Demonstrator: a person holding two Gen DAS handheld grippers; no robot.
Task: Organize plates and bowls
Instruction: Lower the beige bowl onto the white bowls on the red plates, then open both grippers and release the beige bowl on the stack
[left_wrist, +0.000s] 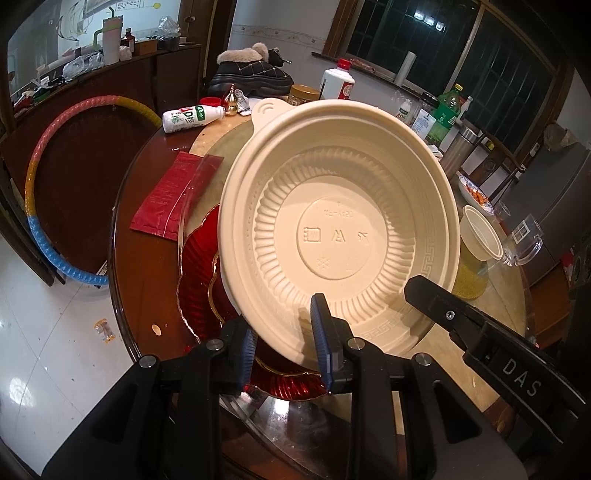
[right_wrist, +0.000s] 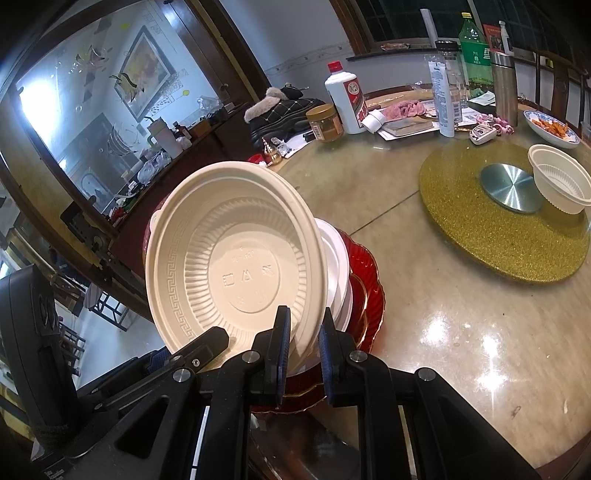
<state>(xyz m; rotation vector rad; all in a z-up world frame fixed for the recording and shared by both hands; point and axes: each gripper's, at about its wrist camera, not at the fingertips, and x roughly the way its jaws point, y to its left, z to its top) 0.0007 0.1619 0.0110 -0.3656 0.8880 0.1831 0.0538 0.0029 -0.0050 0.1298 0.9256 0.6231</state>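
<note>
1. Cream round plastic bowl (left_wrist: 340, 229) tilted up on edge, ribbed inner wall, key-pattern band under rim, moulded marks on flat base; near rim pinched between both claws.
2. Left gripper (left_wrist: 286, 345) narrowly parted, blue pads clamped on bowl rim; right gripper (right_wrist: 301, 349) likewise clamped on same rim.
3. Just behind bowl: white plate (right_wrist: 338, 273), then scalloped red glass plates (right_wrist: 369, 284) with gold edging.
4. Well beyond right claw: small cream ribbed bowl (right_wrist: 561, 181), nothing visible inside, on glittery gold turntable (right_wrist: 498, 236).
</note>
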